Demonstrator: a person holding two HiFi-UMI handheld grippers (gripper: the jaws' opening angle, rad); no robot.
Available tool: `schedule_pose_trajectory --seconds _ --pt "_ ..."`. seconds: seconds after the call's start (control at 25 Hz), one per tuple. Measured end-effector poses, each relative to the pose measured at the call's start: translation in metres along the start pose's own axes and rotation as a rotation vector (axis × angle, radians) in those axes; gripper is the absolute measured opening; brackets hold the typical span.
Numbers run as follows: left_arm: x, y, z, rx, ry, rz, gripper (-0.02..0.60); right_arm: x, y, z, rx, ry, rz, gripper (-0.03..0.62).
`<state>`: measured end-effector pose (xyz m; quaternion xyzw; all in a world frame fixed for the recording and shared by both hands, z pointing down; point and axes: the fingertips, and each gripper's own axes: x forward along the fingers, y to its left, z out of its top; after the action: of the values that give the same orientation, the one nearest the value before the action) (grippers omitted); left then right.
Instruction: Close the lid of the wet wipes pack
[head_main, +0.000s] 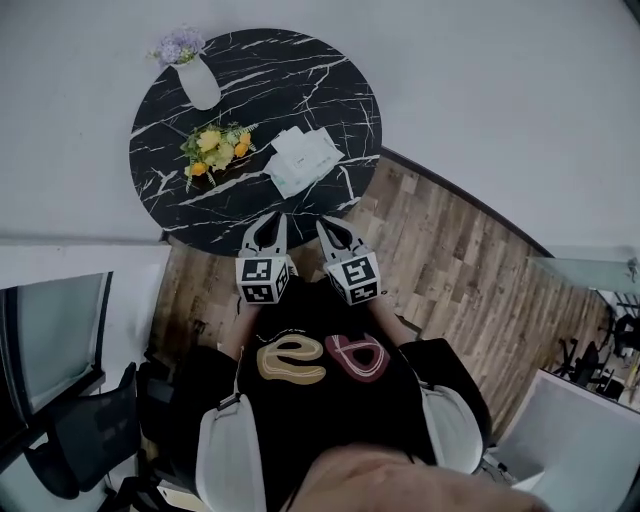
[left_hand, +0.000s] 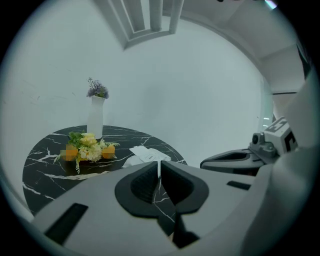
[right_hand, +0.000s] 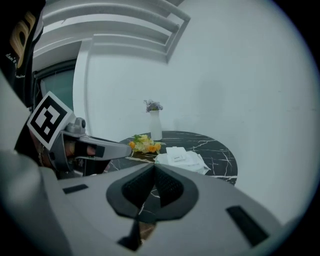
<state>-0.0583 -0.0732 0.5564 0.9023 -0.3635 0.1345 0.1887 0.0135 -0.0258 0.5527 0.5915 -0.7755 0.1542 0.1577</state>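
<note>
The white wet wipes pack (head_main: 305, 160) lies flat on the right half of a round black marble table (head_main: 300, 70). A small white flap (head_main: 293, 143) on its top looks lifted towards the far side. The pack also shows ahead of the jaws in the left gripper view (left_hand: 146, 155) and in the right gripper view (right_hand: 181, 160). My left gripper (head_main: 270, 224) and right gripper (head_main: 333, 229) hover side by side at the table's near edge, short of the pack. Both are shut and hold nothing. Each sees the other: the right gripper (left_hand: 240, 160), the left gripper (right_hand: 97, 148).
A white vase (head_main: 197, 80) with purple flowers stands at the table's far left. A yellow and orange bouquet (head_main: 215, 148) lies left of the pack. Wooden floor (head_main: 470, 270) runs to the right, with dark chairs (head_main: 80, 440) at the lower left.
</note>
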Motion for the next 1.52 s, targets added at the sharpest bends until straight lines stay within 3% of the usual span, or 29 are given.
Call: schedule_pose_trajectory --seconds 0.36,0.64,1.32,1.52 --pt "0.014 0.009 0.01 0.028 0.011 -0.025 0.031 0.018 -0.002 0.005 0.064 0.023 0.016 0.011" --pt "0.028 0.012 0.008 0.029 0.029 0.009 0.031 0.035 -0.025 0.012 0.058 0.019 0.034 0.012" --pt "0.089 0.043 0.024 -0.144 0.053 0.229 0.031 0.109 -0.104 0.056 0.015 0.083 0.243 0.011" --pt "0.1 0.051 0.024 -0.193 0.059 0.291 0.031 0.129 -0.114 0.064 -0.017 0.124 0.345 0.011"
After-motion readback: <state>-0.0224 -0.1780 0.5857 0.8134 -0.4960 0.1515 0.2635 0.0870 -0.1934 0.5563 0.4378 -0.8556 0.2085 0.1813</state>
